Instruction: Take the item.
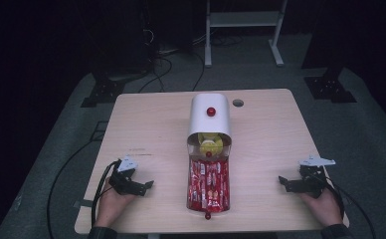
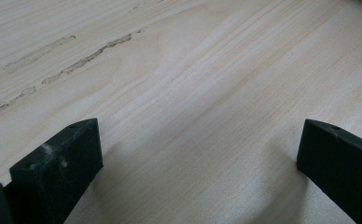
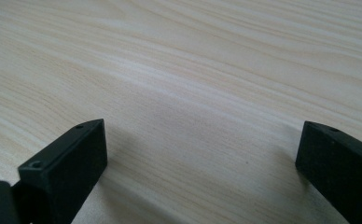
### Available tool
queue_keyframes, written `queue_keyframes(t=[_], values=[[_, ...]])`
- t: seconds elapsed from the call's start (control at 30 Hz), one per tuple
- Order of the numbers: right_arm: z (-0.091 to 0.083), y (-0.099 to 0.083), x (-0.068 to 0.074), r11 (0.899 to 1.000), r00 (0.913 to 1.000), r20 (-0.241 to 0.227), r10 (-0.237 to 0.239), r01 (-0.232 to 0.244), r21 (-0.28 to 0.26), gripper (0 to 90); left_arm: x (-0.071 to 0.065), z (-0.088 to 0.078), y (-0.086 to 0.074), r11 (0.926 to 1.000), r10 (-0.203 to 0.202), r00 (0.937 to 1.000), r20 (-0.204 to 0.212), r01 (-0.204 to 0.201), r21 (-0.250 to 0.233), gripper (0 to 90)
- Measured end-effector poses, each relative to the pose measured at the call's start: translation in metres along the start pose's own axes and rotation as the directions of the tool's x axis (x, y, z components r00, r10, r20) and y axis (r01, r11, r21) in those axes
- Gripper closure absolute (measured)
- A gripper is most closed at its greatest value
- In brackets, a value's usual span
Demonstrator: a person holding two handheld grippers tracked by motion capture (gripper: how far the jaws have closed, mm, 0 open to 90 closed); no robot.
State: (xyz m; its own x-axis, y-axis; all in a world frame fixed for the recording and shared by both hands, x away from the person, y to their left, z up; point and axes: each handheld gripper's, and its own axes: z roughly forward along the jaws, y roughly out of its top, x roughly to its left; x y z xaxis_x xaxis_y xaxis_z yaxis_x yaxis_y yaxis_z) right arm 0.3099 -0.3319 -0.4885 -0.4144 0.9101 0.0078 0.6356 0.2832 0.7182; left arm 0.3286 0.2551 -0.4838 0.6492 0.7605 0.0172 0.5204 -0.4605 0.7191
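Desk point(image 1: 146, 129) from the high view: we rest our left hand-held gripper point(image 1: 144, 186) and right hand-held gripper point(image 1: 286, 183) at its near corners, well apart from the white container point(image 1: 209, 115) at centre, whose open tray of red packets point(image 1: 209, 185) points toward us, probably for easy reach. The yellow thing inside is hard to identify. In both gripper views, jaws stand wide over bare wood, holding nothing.

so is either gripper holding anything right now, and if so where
Nothing is held. The left gripper and the right gripper both rest open on the table, with bare wood between their jaws.
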Motion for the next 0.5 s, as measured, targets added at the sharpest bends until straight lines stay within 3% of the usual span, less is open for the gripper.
queue_keyframes(t=[0.5], values=[[-0.0001, -0.0001, -0.0001, 1.0, 1.0, -0.002, -0.002, 0.002, 0.001, 1.4, 0.0025, 0.0001, 0.0006, 0.9998, -0.016, 0.9999, 0.005, 0.016, -0.006, 0.0]])
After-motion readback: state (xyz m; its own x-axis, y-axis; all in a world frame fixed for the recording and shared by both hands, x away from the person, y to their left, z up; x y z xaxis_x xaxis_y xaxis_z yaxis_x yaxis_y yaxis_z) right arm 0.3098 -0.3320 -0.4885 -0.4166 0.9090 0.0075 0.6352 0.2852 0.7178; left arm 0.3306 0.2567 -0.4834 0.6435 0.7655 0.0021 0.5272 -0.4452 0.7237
